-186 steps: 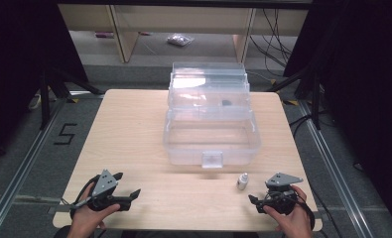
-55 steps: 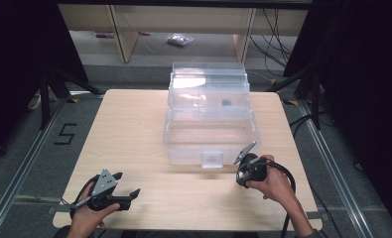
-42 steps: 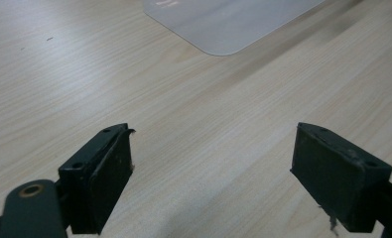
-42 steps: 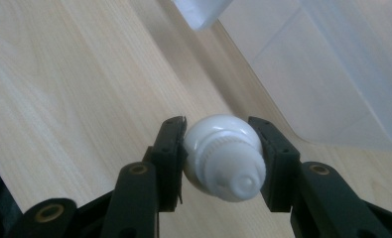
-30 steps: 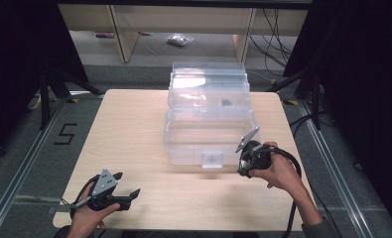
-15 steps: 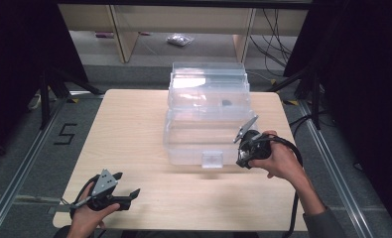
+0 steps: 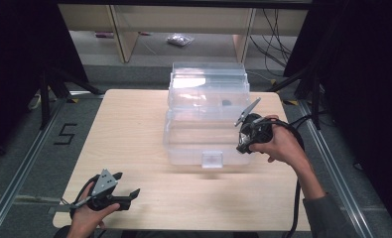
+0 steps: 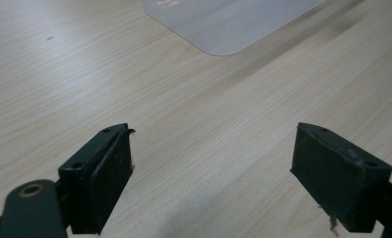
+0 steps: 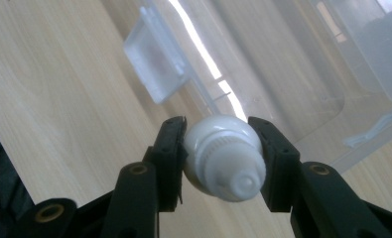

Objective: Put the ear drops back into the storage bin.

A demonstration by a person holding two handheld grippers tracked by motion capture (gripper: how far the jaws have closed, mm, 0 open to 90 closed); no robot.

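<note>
The right gripper (image 7: 244, 145) is clamped on a small white bottle (image 9: 224, 156), held by the front right corner of the open clear box (image 7: 183, 144) on the table (image 7: 134, 129). This looks like the carry step; next it needs moving over the rim, then letting go inside. The left gripper (image 8: 211, 183) rests near the table's front edge, jaws wide apart and empty.

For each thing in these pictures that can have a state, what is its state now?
Right gripper: shut on the small white bottle, raised beside the box's right front part.
Small white bottle: clamped between the jaws, off the table.
Clear plastic box: open, lid standing up behind it; latch tab hanging at the front.
Left gripper: open, nothing between its jaws, low over the wooden table.
</note>
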